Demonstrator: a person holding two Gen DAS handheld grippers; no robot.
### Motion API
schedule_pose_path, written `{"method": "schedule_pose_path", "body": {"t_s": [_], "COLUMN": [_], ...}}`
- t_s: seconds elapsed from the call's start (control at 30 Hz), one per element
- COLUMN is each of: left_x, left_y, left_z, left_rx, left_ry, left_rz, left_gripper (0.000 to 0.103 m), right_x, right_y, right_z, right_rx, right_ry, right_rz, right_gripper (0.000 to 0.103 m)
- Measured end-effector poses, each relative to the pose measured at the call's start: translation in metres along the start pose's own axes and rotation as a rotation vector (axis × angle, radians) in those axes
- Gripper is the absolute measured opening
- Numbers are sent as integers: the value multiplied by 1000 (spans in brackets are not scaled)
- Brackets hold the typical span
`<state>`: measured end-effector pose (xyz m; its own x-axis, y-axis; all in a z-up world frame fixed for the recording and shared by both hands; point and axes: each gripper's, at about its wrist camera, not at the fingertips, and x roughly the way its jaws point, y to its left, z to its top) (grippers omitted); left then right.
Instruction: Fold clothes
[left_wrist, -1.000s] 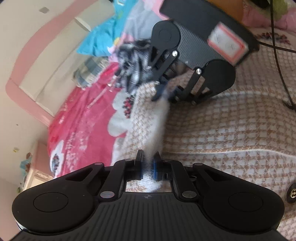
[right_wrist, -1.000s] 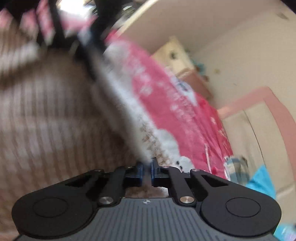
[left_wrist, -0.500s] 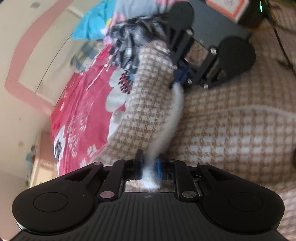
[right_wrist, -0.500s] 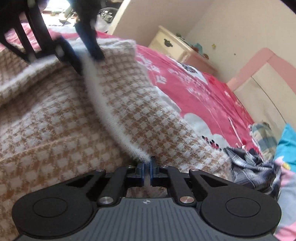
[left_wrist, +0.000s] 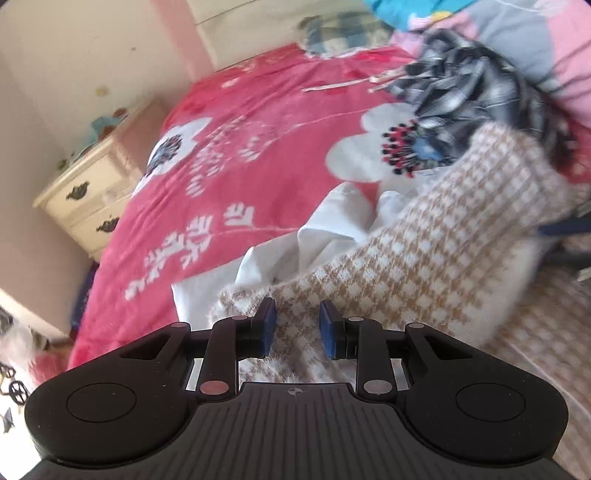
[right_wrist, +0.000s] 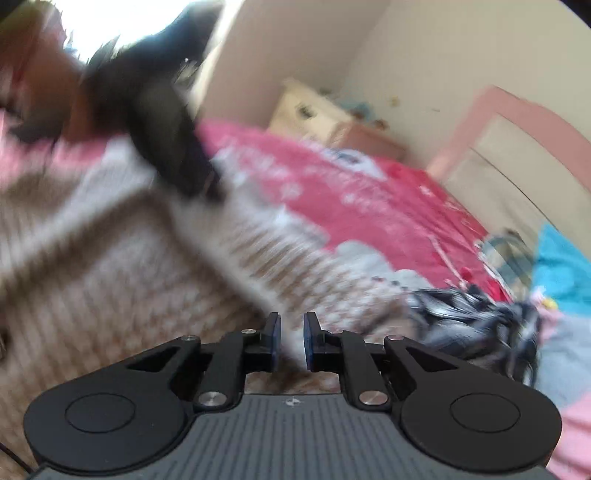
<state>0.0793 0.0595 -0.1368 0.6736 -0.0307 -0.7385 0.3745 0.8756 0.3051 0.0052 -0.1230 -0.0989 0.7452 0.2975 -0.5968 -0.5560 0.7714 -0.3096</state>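
Observation:
A tan-and-white houndstooth garment (left_wrist: 436, 258) with a fuzzy white lining lies on the bed, one flap folded over. In the left wrist view my left gripper (left_wrist: 297, 328) hovers just over its near edge. Its jaws are opening, and the pads stand apart from the cloth below. In the right wrist view my right gripper (right_wrist: 291, 341) is over the same garment (right_wrist: 122, 295). Its jaws are opening too, and the fuzzy white edge runs up to the narrow gap. The left gripper (right_wrist: 166, 147) shows there as a dark blur at upper left.
A red flowered bedspread (left_wrist: 236, 155) covers the bed, with white cloth (left_wrist: 295, 251) under the garment. A crumpled dark plaid garment (left_wrist: 465, 92) lies beyond it, near blue and pink bedding (right_wrist: 565, 266). A cream nightstand (left_wrist: 85, 199) stands by the wall.
Both grippers held the fuzzy white edge stretched between them; now both have parted their jaws and let it drop. The left gripper has rolled and swung away toward the bedspread.

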Motion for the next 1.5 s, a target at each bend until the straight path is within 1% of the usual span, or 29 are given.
{"method": "schedule_pose_path", "body": {"t_s": [0.13,0.2,0.27,0.3,0.43,0.5,0.53,0.57,0.6,0.67,0.73,0.77,0.8,0.83,0.87,0.9,0.93,0.97,1.0,1.07,1.1,1.13,1.17,1.2,1.27,1.3,1.37,1.43,1.5], "left_x": [7,10,13,15,19,12,8,2,-9,-31,-39,-35,-25,-15,-5,-4,-9,-13,-17,-25,-19,-14,-16,-19,-40,-54,-89,-127,-161], "left_y": [8,7,5,2,-10,-10,-10,-7,-4,0,-8,-16,-25,-34,-43,-43,-40,-38,-37,-35,-38,-40,-40,-41,-38,-36,-32,-31,-29], "left_z": [-6,-10,-13,-17,-30,-27,-25,-22,-20,-17,-18,-21,-27,-34,-40,-44,-39,-34,-32,-30,-31,-33,-31,-30,-25,-26,-33,-48,-65], "left_rx": [-82,-54,-26,-3,86,77,71,40,5,-46,-3,51,113,175,234,231,196,161,139,97,103,98,66,32,-58,-94,-133,-167,-218], "left_ry": [-41,-66,-91,-112,-190,-206,-214,-218,-239,-294,-310,-297,-266,-235,-205,-229,-220,-211,-210,-205,-154,-126,-115,-105,-85,-100,-144,-165,-161], "left_rz": [1,5,9,17,59,78,87,88,71,22,-49,-60,-52,-45,-37,-29,-28,-27,-21,-7,-2,4,16,28,56,59,60,61,38], "left_gripper": [27,27,27,28,28,28,28,29,30,32,33,33,33,33,33,33,33,33,33,39,39,40,41,41,43,44,52,55,56], "right_x": [32,67,106,116,106,86,74,64,57,58,78,85,92,92,85,74,62,55,56,84,87,82,74,61,22,1,-40,-77,-114], "right_y": [-37,-52,-53,-53,-61,-69,-71,-70,-67,-55,-37,-31,-25,-25,-31,-35,-36,-34,-30,-20,-19,-22,-28,-32,-33,-31,-25,-18,-12], "right_z": [22,20,3,-7,-3,5,8,11,14,15,4,-3,-11,-9,-2,3,7,8,6,-10,-15,-13,-8,-5,-4,-5,-11,-19,-25], "right_rx": [220,330,356,381,463,508,520,518,510,477,429,420,410,424,470,505,507,491,479,475,490,525,577,623,648,642,643,654,665], "right_ry": [-1,42,120,122,122,82,52,29,13,29,104,111,119,133,142,122,86,72,90,216,210,210,225,217,161,143,131,132,124], "right_rz": [6,5,-28,-34,-31,-5,10,30,53,102,114,106,98,92,91,97,94,78,70,109,111,107,101,103,113,110,113,127,137], "right_gripper": [13,13,9,8,8,12,12,12,12,12,11,11,11,11,11,13,13,13,13,15,15,15,15,18,21,25,26,26,26]}}
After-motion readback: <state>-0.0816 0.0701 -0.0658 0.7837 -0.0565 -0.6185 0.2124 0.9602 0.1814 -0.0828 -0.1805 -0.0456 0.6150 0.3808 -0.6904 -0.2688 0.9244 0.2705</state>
